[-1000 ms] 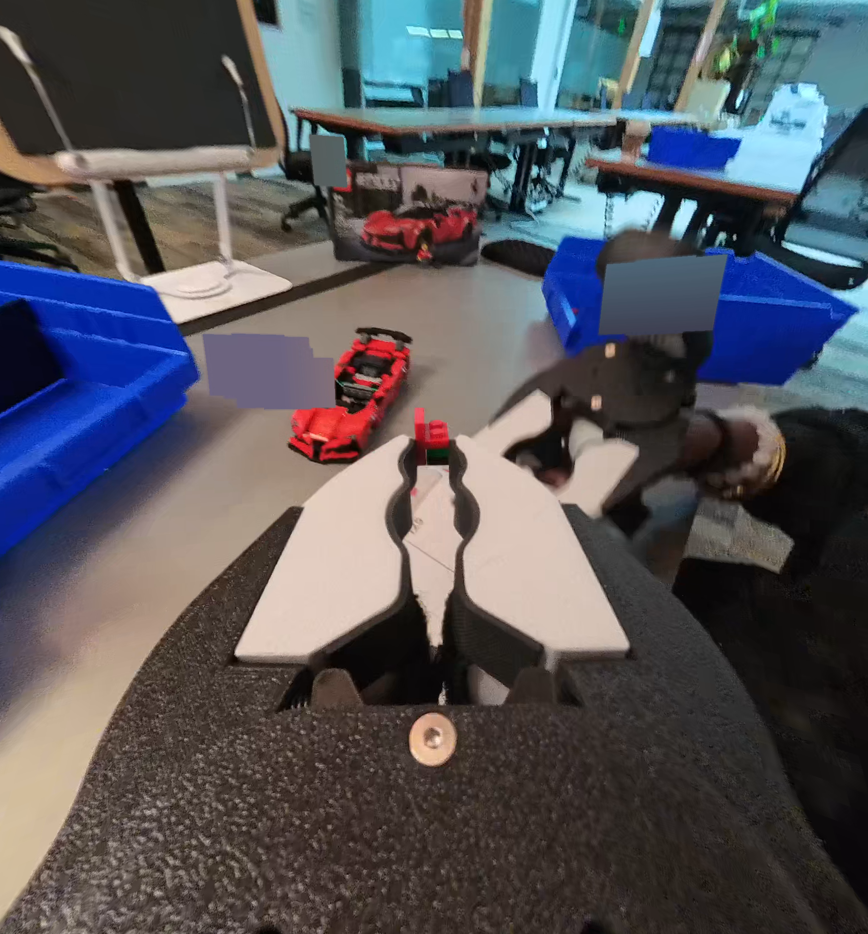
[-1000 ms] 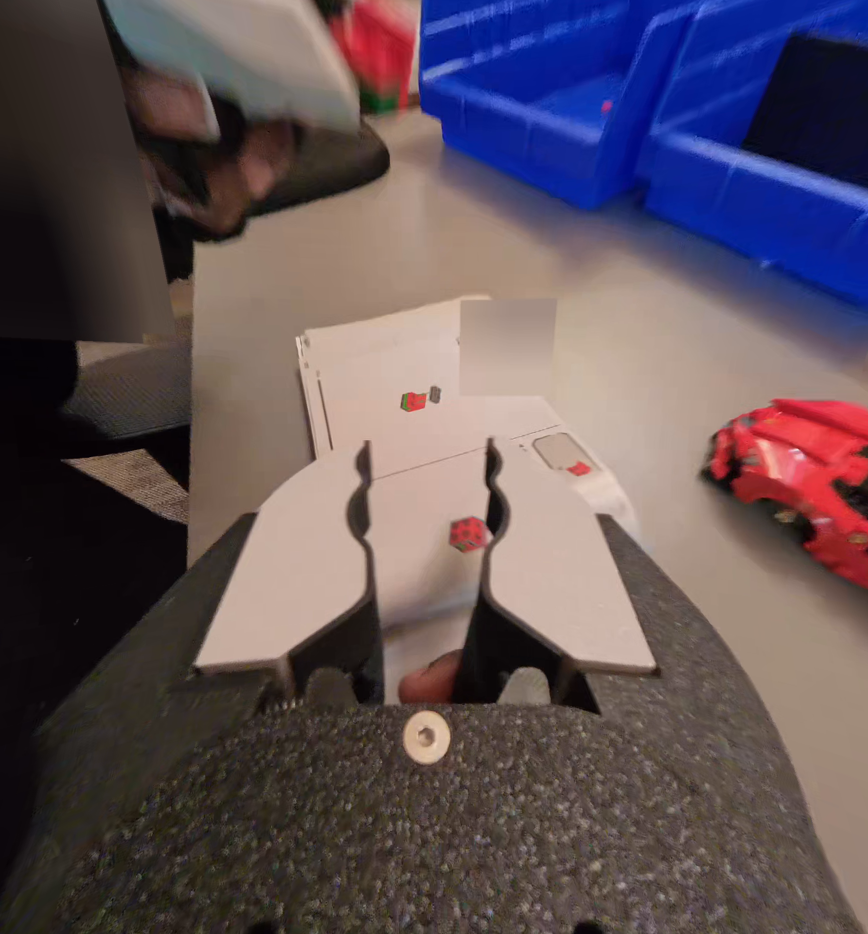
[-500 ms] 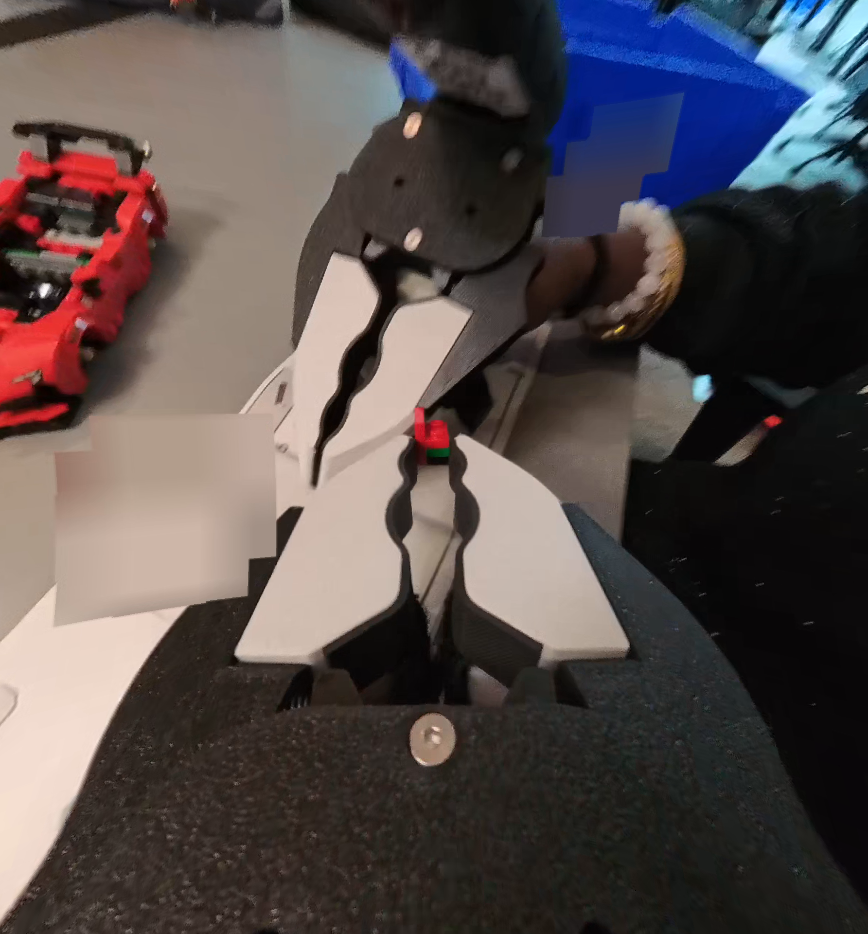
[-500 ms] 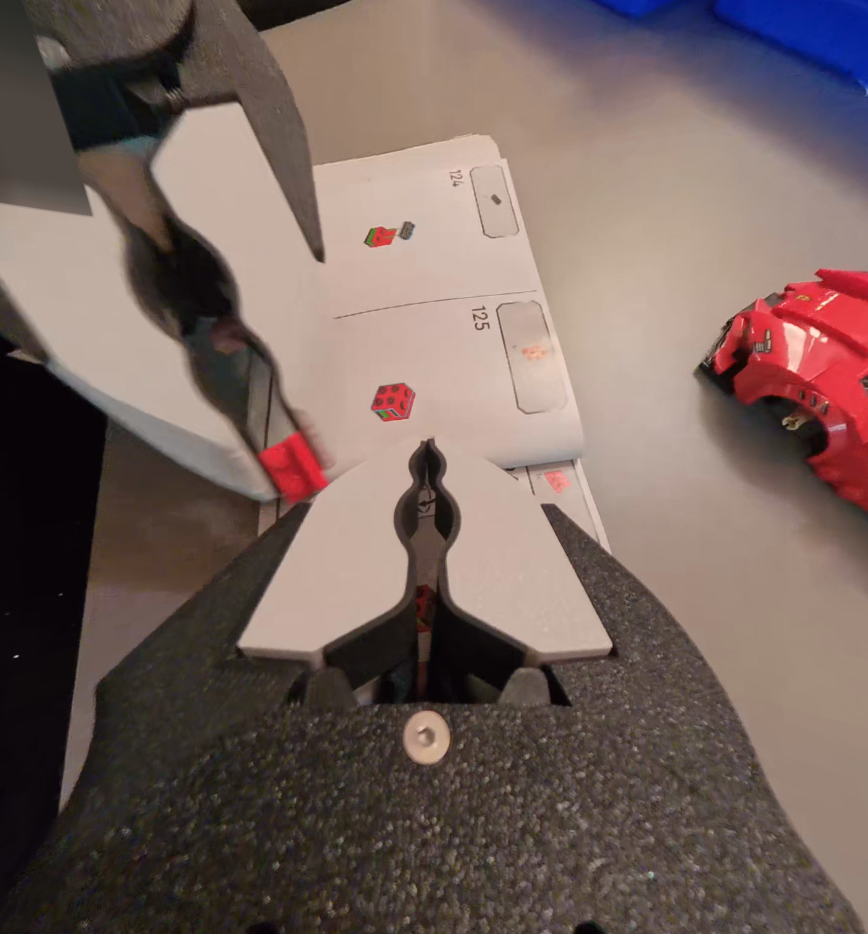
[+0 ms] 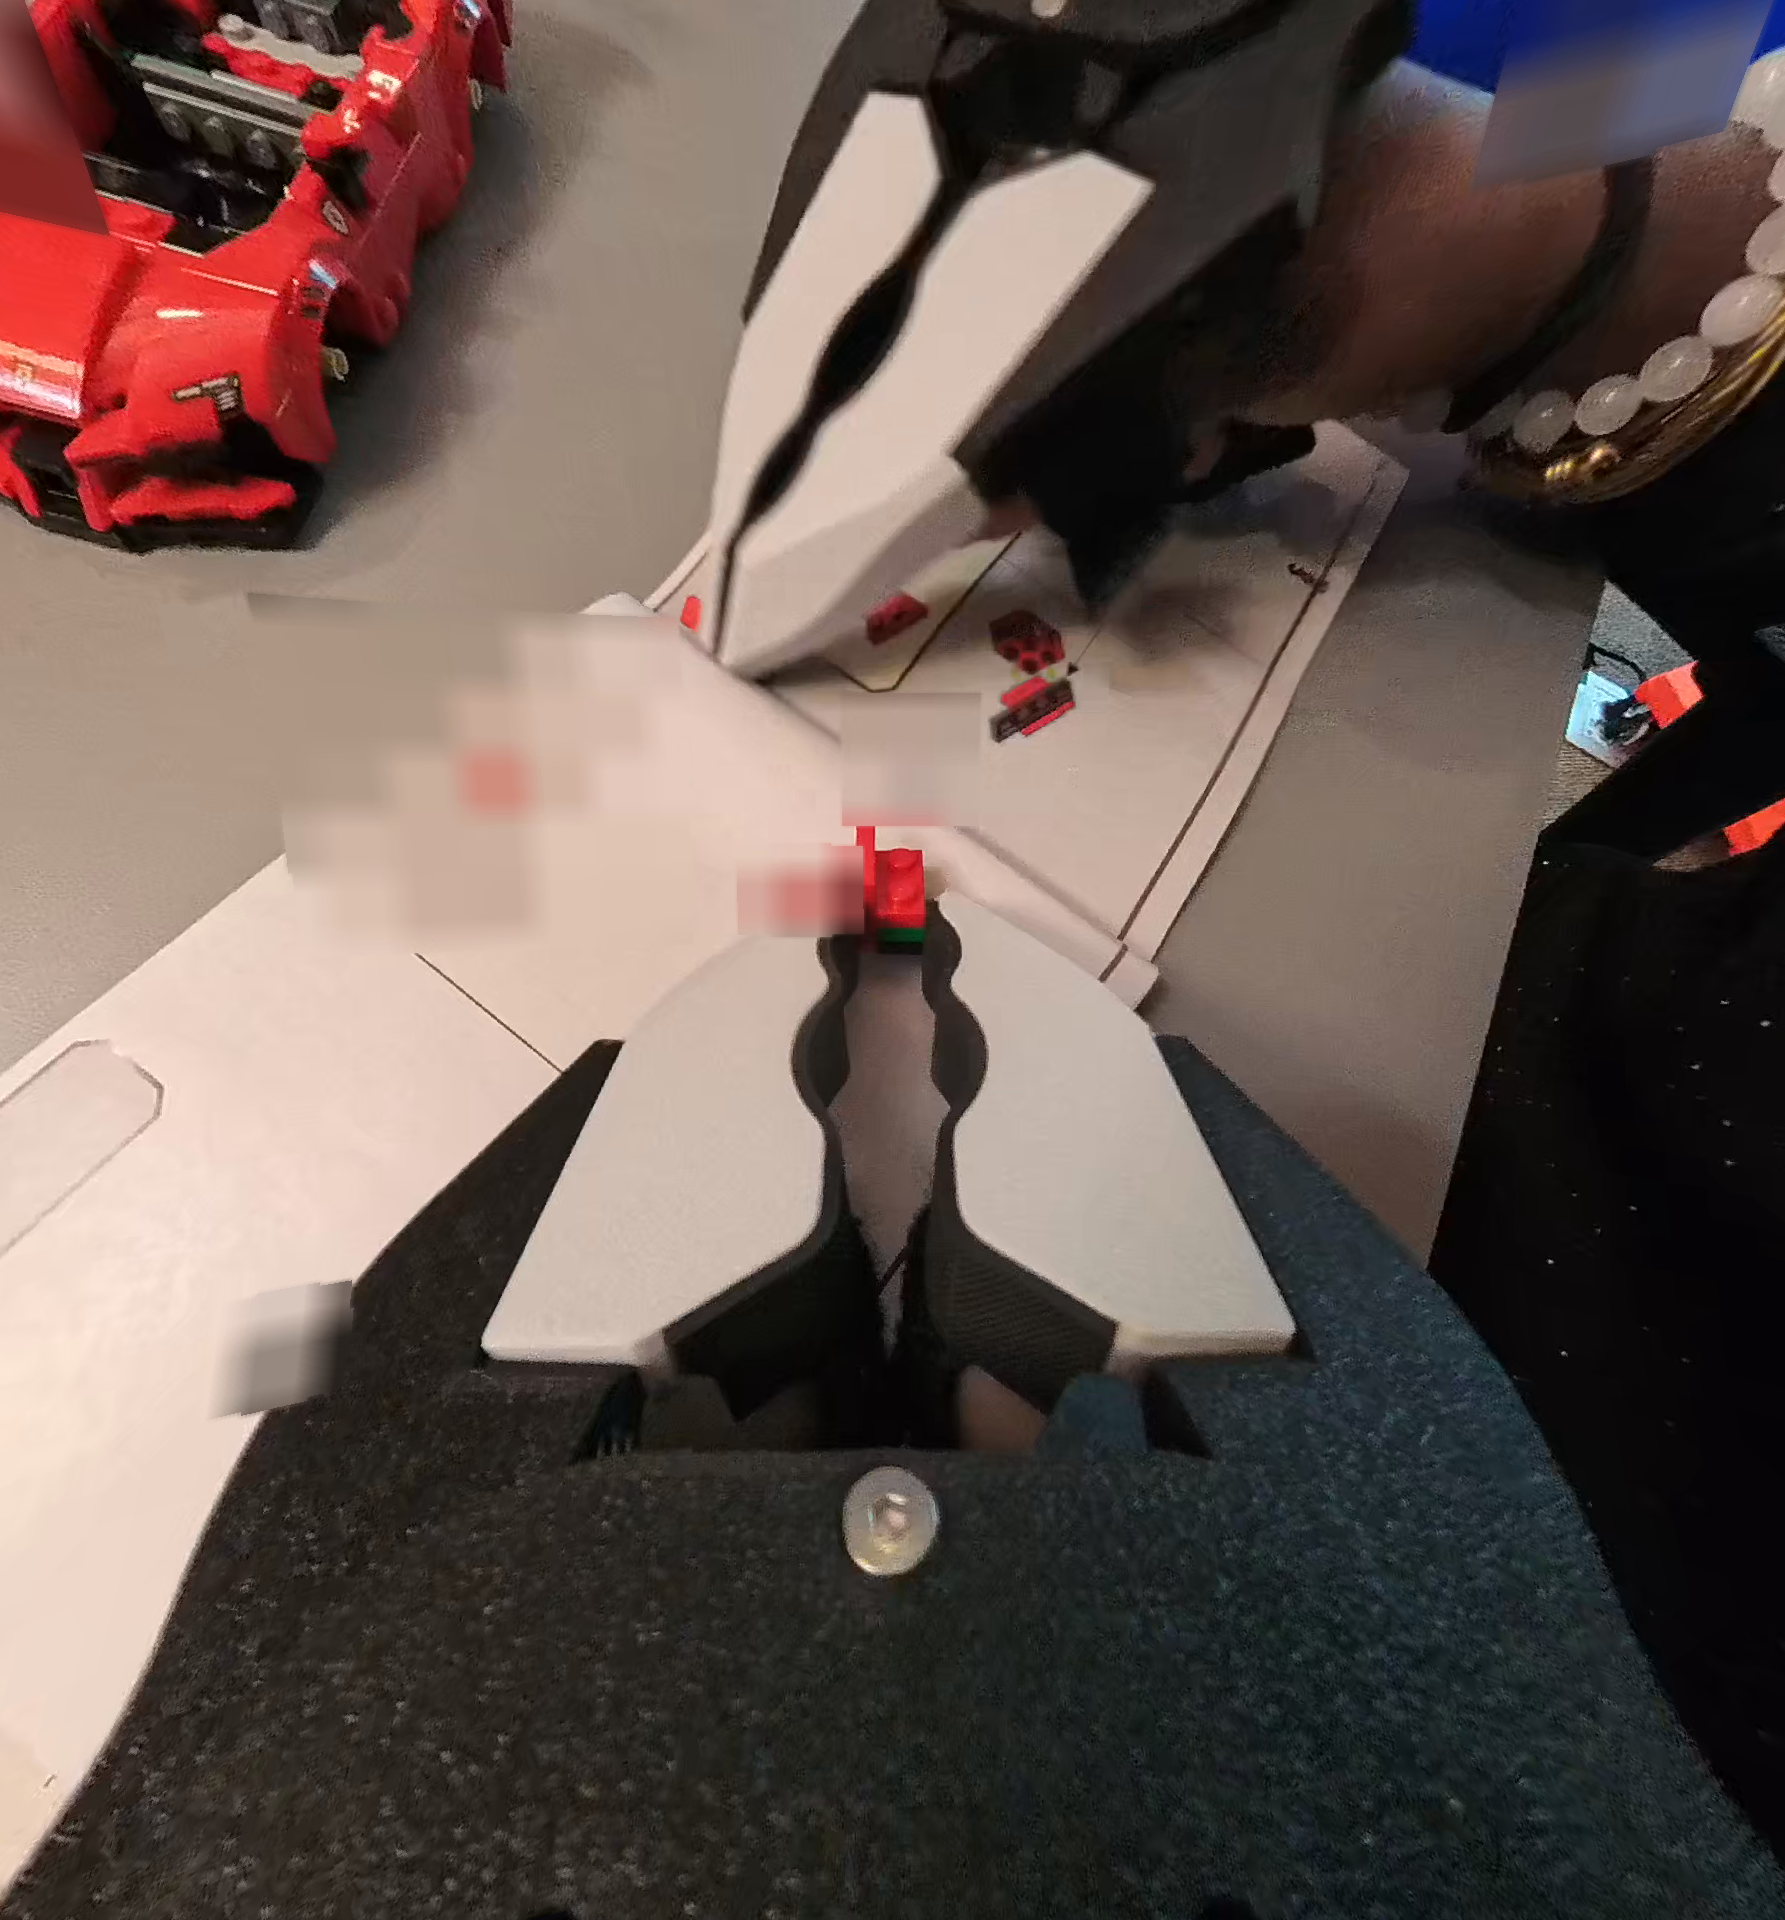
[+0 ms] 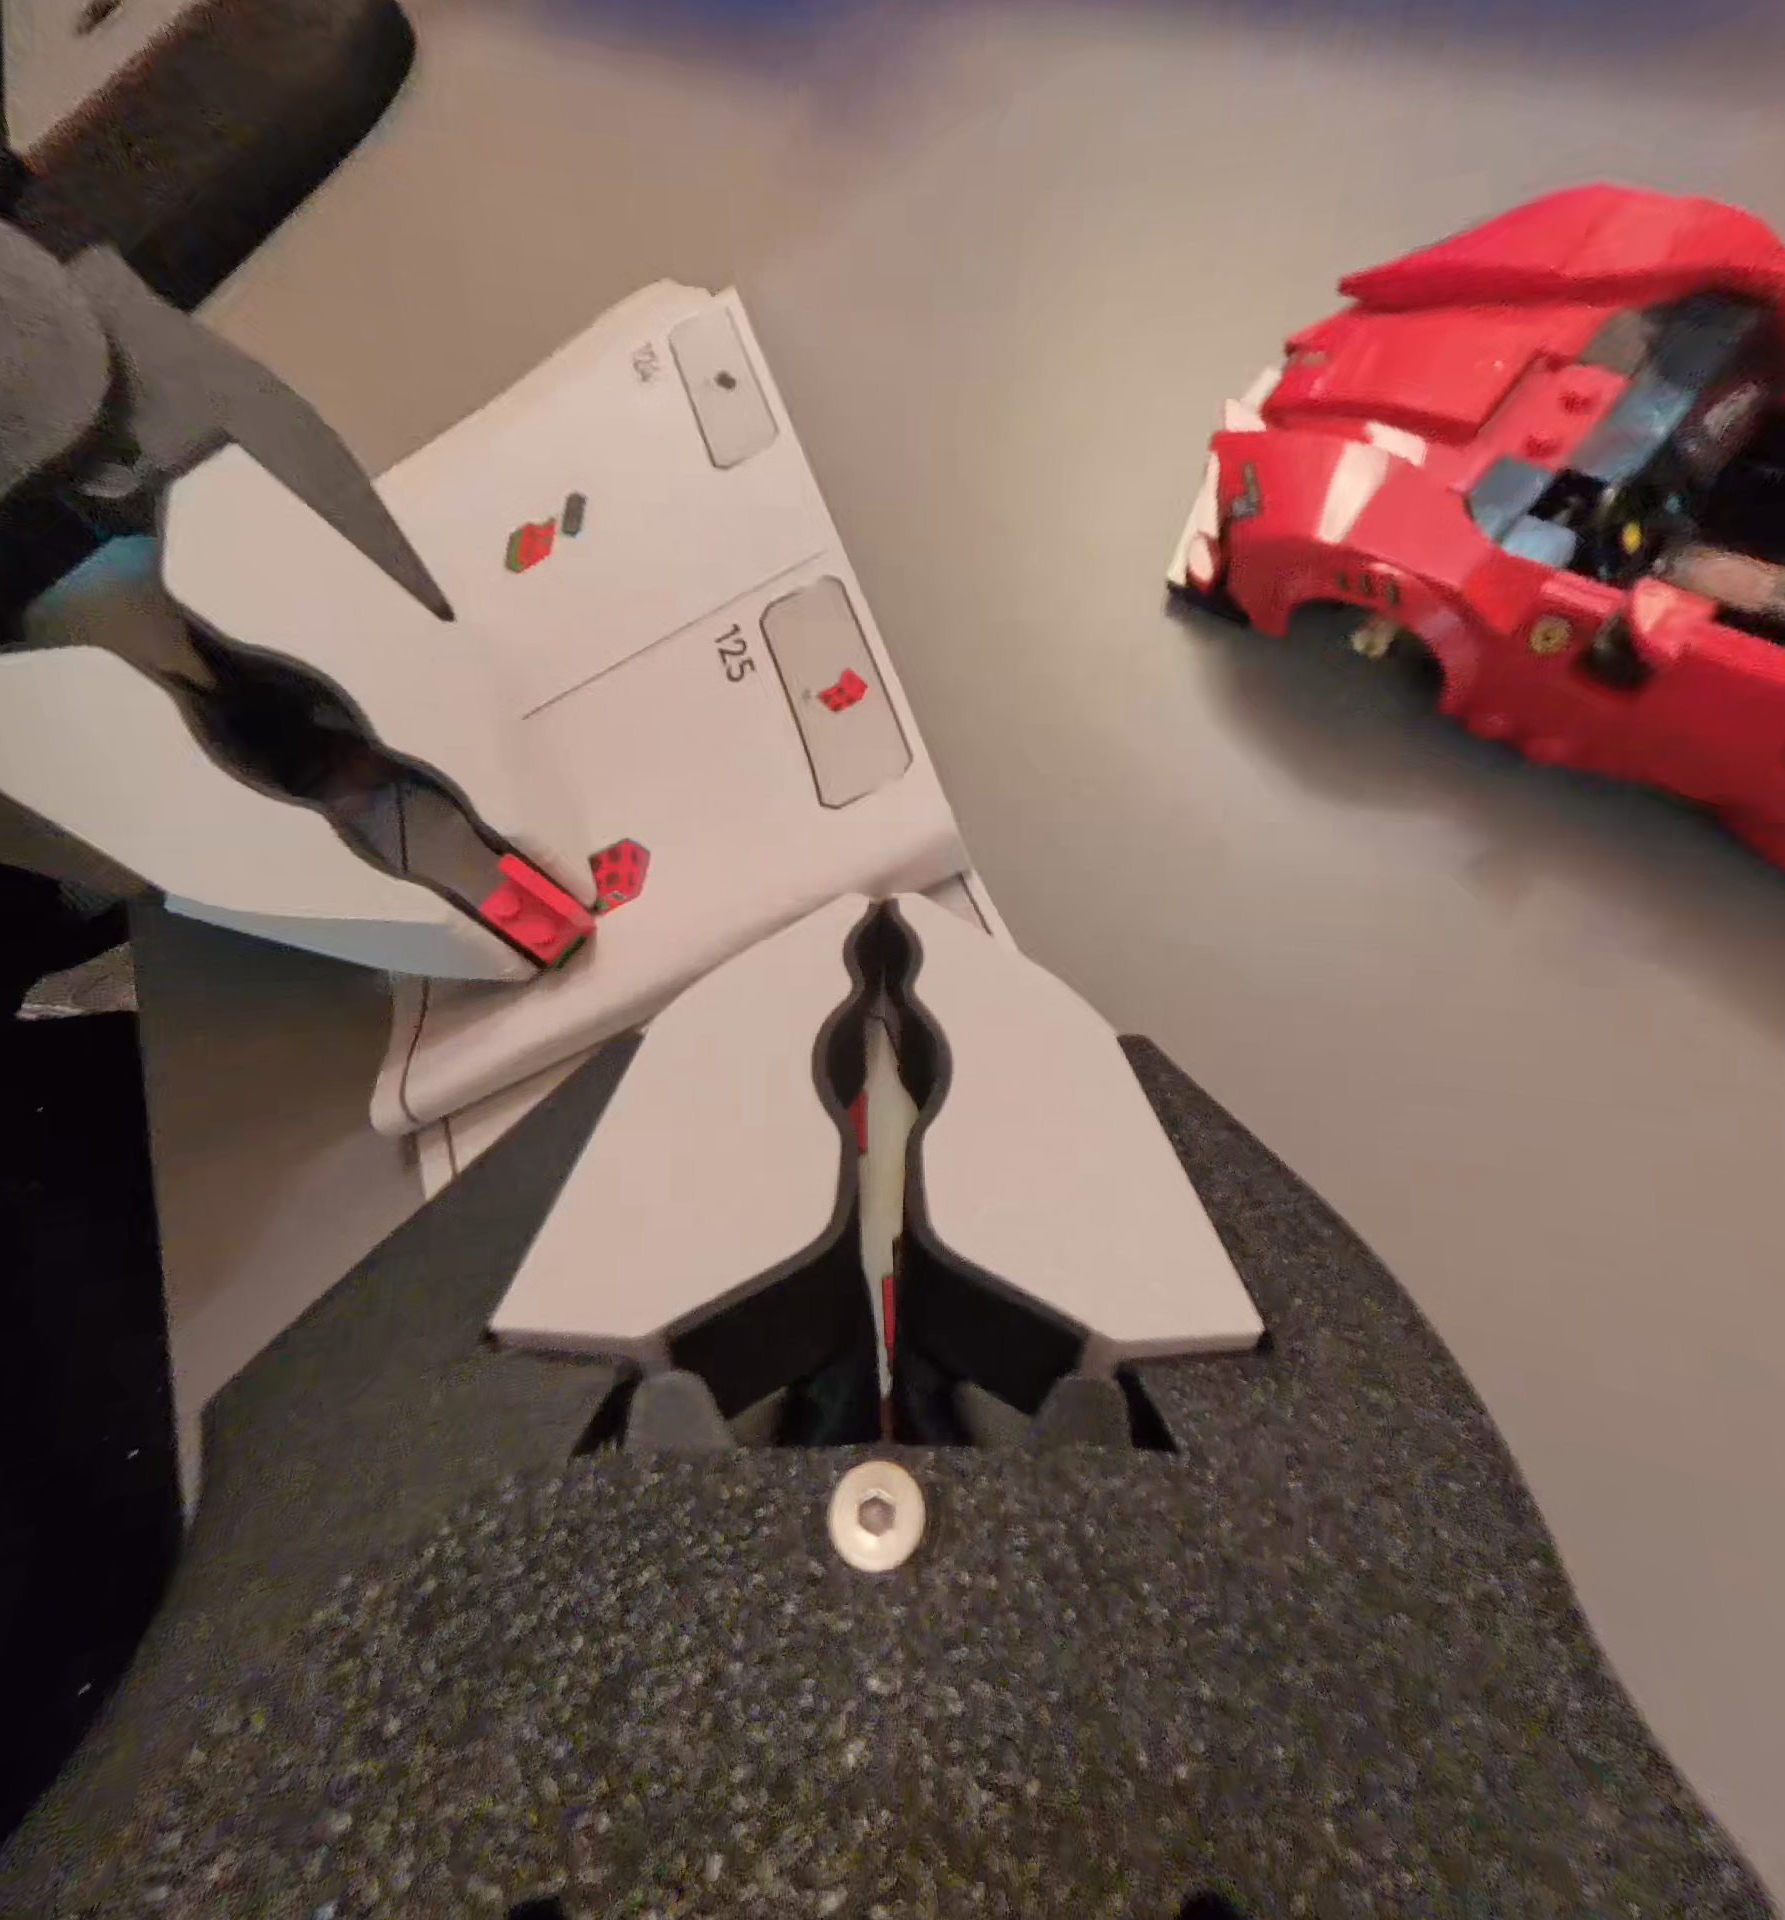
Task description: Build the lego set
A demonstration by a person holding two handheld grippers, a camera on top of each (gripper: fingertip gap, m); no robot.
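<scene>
Red brick stack (image 5: 896, 891) pinched at left hand-held gripper (image 5: 888, 935) tips, held over instruction booklet (image 6: 659, 644) for comparison; right hand-held gripper (image 6: 883, 914) pressed together, page apparently nipped.

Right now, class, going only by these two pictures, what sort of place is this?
Probably a worktable for toy building. A red car model sits on a bare grey table, an open instruction booklet lies beside it, and the left tongs pinch a small red brick.

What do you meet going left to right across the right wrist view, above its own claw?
Left claw holding a red brick → open booklet → bare table → red car.
</scene>
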